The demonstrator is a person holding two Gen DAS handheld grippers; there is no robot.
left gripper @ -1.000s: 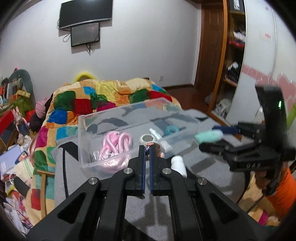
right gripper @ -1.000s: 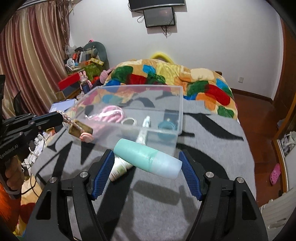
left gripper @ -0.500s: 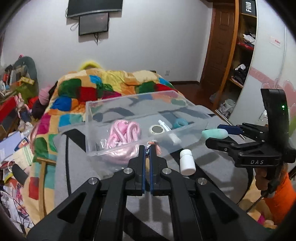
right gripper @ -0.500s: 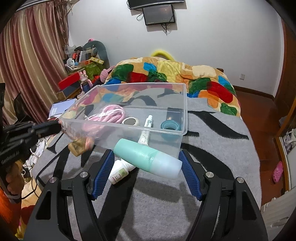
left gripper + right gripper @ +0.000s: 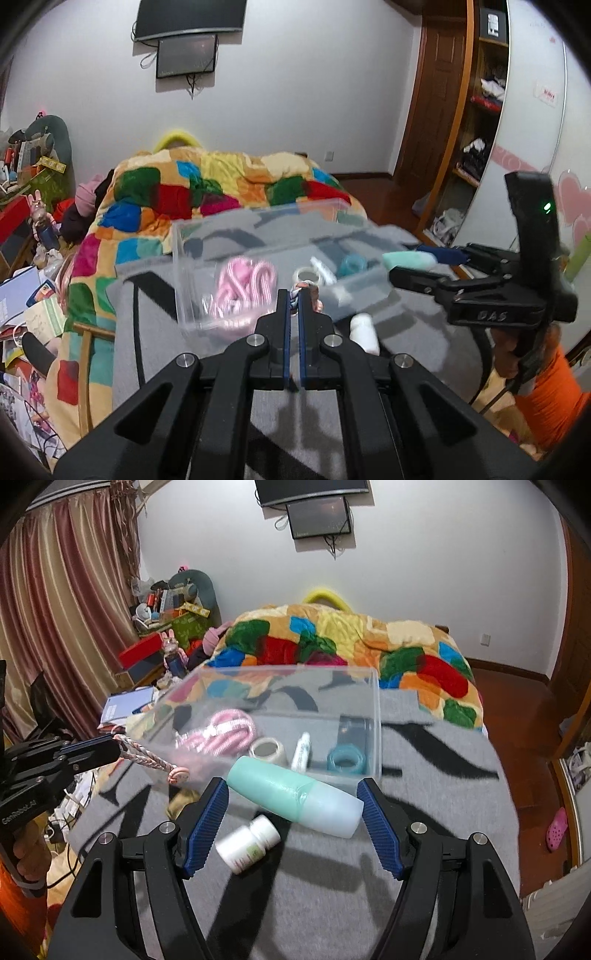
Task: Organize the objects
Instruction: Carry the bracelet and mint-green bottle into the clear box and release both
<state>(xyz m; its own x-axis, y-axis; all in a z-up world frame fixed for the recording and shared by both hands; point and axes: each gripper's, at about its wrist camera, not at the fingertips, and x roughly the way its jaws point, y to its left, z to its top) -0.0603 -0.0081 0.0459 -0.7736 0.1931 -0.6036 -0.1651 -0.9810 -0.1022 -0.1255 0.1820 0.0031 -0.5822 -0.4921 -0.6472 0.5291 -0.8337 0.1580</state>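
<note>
— Where the left wrist view looks ahead, what does the left tool show?
— Its fingers are pressed together on a braided cord, just short of the clear bin. At 3 o'clock the right tool carries a mint bottle. A white bottle lies on the grey blanket.

— And the right wrist view?
— The right tool is clamped on the mint bottle, near the bin. At 9 o'clock the left tool dangles the cord. The white bottle lies below. Inside the bin: pink cable, tape roll, tube, blue ring.
</note>
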